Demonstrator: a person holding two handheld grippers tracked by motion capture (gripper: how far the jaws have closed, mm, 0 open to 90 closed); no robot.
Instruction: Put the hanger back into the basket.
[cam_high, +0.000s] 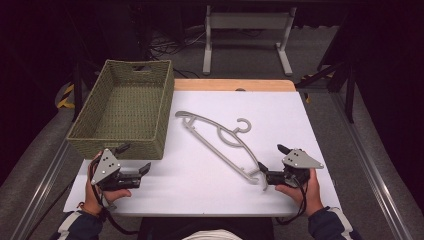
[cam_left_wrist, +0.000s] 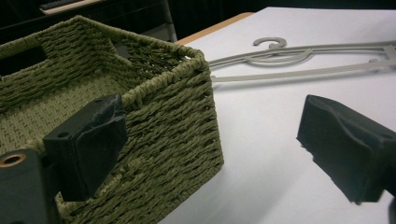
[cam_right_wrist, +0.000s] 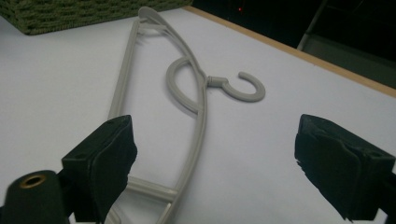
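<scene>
White table (cam_high: 200, 185) under a dark room, a wooden strip along its far edge, grey floor on both sides. Starting at the left: one woven basket (cam_high: 125, 107) sits at the table's left edge, its near corner just beside the left gripper (cam_high: 136, 159). That gripper's jaws are spread wide with nothing between them, one jaw up against the basket's near wall, hovering low by the front left corner. Centre: one grey hanger (cam_high: 220, 140) lies flat and diagonal, hook pointing right, bare table all around it. Right: the right gripper (cam_high: 271, 161) has its jaws wide apart at the hanger's near end, gripping nothing. Free white surface runs beyond it to the right edge.
</scene>
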